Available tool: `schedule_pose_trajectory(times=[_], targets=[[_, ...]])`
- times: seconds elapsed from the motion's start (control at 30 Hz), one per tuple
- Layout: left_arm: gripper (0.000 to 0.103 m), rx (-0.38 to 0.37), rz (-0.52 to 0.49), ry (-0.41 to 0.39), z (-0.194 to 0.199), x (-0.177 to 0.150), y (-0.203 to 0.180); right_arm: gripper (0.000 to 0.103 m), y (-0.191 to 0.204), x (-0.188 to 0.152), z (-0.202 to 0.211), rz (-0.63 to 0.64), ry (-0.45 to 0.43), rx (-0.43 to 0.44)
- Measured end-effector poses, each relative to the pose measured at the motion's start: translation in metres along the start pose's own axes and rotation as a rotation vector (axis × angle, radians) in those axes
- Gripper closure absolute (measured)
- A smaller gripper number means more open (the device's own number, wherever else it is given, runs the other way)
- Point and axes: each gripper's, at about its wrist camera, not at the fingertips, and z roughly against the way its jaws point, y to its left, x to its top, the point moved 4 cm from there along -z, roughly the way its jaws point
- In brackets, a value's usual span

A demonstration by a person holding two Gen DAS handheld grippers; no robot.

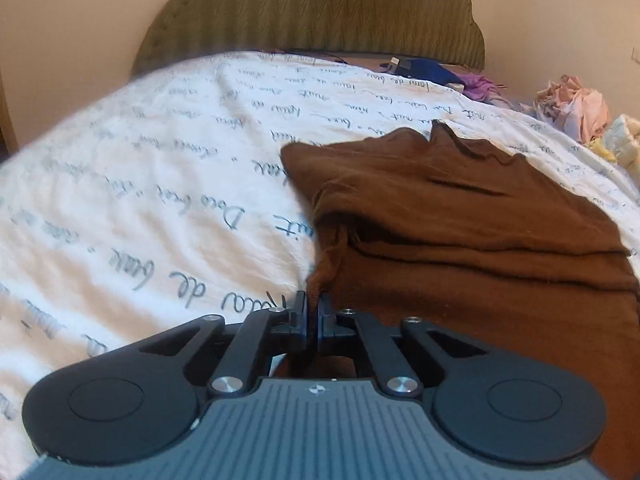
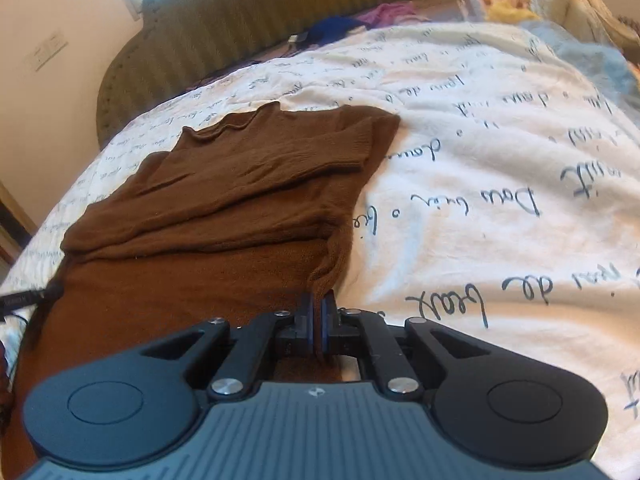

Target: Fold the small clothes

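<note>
Near the foot of the green headboard, on the white script-printed bedspread, lies the brown top, already doubled across its middle. From the left wrist view, my left tongs are pressed together on the top's near left corner, a pinch of brown knit rising from between them. A heap of pink and blue clothes sits far off, beside the headboard's right end.

From the right wrist view, my right tongs are likewise clamped on the top's near right corner, cloth caught between the pads. I judge the fold toward the headboard is in hand: both near corners are gripped. Next I must lift both evenly and carry the hem up toward the collar, keeping the edge taut and level.
</note>
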Motion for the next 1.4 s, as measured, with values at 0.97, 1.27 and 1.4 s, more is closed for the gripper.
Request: schedule_pose_trajectory(times=[0.97,1.27,1.4], targets=[[0.084,-0.337,0.229,0.170,0.063,-0.076,0.044,0.100,-0.041,-0.108,0.077,-0.378,0.139,0.336],[0.029,-0.587,0.392,0.246,0.112,-0.118,0.052,0.069,-0.026,-0.145,0.104,-0.516,0.251,0.563],[0.090,-0.601,0.397,0.281,0.118,-0.135,0.039,0.084,-0.015,-0.160,0.102,-0.515,0.273,0.577]])
